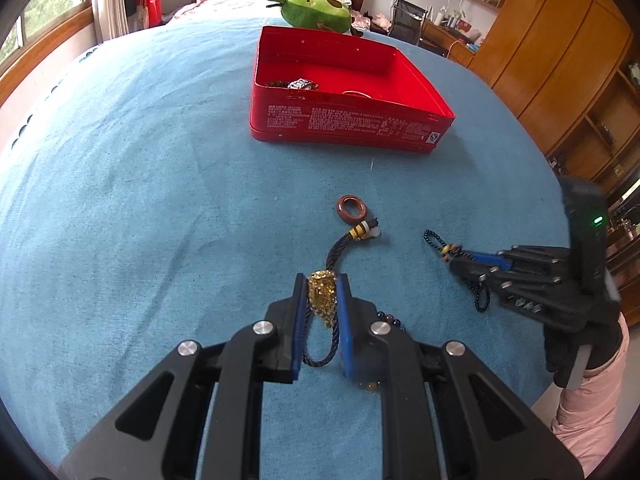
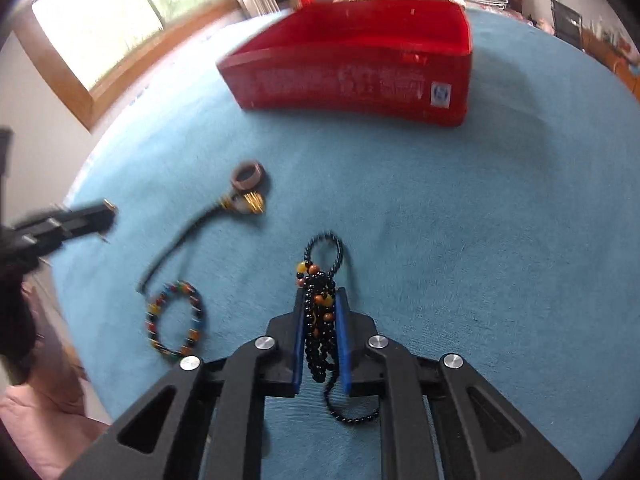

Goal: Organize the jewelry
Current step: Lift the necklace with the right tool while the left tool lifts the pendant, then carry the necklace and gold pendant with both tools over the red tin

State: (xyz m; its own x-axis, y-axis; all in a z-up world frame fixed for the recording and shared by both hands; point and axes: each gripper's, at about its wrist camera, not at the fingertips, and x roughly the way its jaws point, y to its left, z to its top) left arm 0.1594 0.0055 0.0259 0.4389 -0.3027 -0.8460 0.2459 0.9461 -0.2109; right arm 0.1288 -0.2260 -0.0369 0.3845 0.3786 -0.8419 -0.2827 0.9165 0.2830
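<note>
My left gripper is shut on the gold pendant of a dark cord necklace, whose cord runs to a brown ring on the blue cloth. My right gripper is shut on a black bead necklace with orange beads; it shows at the right of the left wrist view. The open red box lies further back and holds a few jewelry pieces. A multicoloured bead bracelet lies on the cloth left of the right gripper.
A green plush toy sits behind the red box. The blue cloth covers a bed. A window is at the left; wooden wardrobes and a desk stand at the right.
</note>
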